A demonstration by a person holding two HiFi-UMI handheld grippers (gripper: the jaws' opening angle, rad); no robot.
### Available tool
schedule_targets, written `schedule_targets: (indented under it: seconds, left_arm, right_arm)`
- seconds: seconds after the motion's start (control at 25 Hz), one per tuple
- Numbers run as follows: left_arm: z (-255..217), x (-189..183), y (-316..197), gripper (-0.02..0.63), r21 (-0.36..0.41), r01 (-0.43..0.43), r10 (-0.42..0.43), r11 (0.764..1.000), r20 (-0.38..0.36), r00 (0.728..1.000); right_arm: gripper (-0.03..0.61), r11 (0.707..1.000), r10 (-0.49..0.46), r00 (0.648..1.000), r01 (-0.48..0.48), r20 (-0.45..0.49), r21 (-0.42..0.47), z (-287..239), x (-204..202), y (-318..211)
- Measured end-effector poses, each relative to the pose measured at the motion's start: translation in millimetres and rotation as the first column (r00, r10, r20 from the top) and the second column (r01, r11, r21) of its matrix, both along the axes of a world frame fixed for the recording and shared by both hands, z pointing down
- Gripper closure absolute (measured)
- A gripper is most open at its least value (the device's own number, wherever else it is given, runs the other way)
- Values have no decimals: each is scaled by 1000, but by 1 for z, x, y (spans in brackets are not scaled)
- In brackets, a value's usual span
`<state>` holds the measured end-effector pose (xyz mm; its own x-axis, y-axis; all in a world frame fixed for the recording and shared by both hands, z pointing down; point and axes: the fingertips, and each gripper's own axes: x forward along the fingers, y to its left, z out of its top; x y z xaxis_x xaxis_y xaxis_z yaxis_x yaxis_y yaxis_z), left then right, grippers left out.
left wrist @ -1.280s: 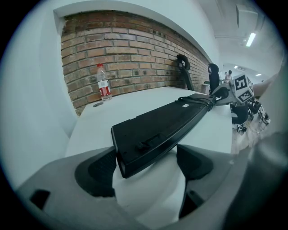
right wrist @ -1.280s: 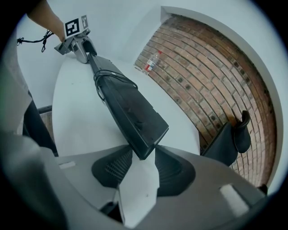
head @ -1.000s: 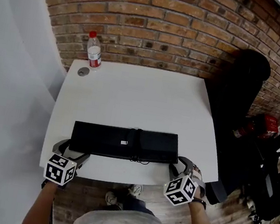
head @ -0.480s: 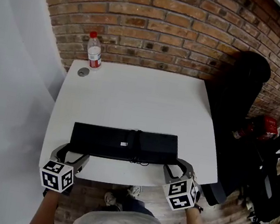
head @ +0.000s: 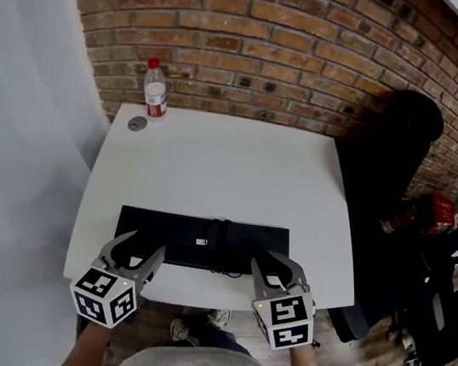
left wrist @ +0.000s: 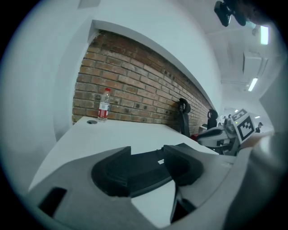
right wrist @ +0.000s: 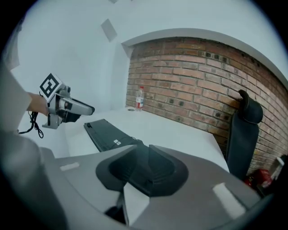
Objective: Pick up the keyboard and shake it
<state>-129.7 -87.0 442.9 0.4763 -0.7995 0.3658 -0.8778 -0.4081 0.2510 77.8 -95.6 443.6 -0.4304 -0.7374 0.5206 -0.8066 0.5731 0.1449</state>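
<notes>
A black keyboard (head: 203, 238) lies flat near the front edge of the white table (head: 223, 168), with a cable wrapped round its middle. My left gripper (head: 143, 245) is over the keyboard's front left part. Its jaws are closing, and in the left gripper view the keyboard (left wrist: 148, 165) shows in the gap of that gripper (left wrist: 147, 155). My right gripper (head: 274, 263) is over the front right part. Its jaws are also closing and stand a narrow gap apart (right wrist: 144, 150), with the keyboard (right wrist: 105, 132) running in under them. I see no pad pressing on it.
A water bottle (head: 154, 88) with a red cap stands at the table's far left corner, a small round grey disc (head: 137, 124) beside it. A brick wall (head: 259, 45) runs behind. A black chair (head: 396, 161) stands to the right of the table.
Both grippers have moved inward from the keyboard's two ends and now sit over its front edge. Their jaws stand closer together than before. The keyboard has not moved.
</notes>
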Motion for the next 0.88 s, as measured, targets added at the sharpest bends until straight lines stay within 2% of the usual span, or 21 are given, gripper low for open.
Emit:
schedule_targets:
  seconds: [0.28, 0.56, 0.88]
  left_arm:
    - [-25, 39, -6, 479, 48, -50, 51, 998, -17, 999]
    - [-44, 67, -11, 618, 82, -68, 71, 994, -34, 997]
    - [-45, 85, -17, 620, 80, -84, 86, 993, -28, 996]
  right_arm:
    - [567, 999, -7, 992, 2, 124, 43, -31, -21, -4]
    - [568, 999, -25, 969, 13, 247, 50, -51, -34, -7]
    - [568, 999, -51, 949, 44, 310, 30, -57, -40, -8]
